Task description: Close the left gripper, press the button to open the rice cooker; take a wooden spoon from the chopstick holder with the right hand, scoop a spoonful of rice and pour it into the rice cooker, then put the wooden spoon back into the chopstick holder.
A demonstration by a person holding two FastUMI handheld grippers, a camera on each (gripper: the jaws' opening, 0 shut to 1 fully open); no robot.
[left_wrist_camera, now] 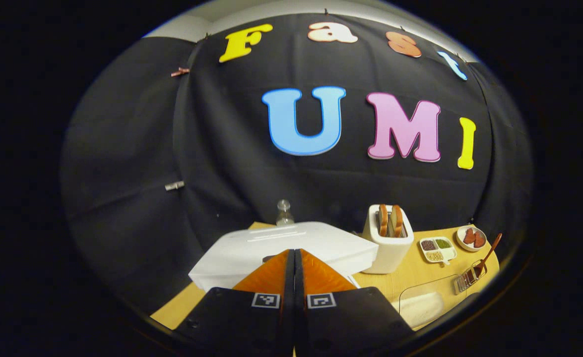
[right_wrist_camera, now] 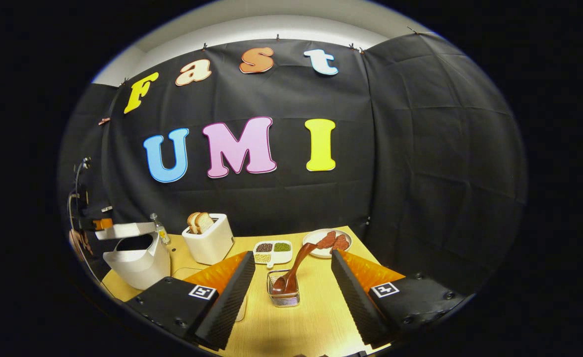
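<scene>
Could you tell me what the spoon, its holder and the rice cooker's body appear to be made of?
The spoon looks like dark, smooth wood, going by its brown sheen. The chopstick holder seems clear plastic or glass with dark slats: the table shows through it. The rice cooker appears to be matte white plastic, with soft, even reflections.

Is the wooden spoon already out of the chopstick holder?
No, the wooden spoon stands in the chopstick holder, between the open right gripper's fingers.

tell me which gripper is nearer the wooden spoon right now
Right. The right gripper is open with the wooden spoon in its holder straight ahead between its fingers. The left gripper, shut, is over at the rice cooker, with the spoon far off to its right.
</scene>
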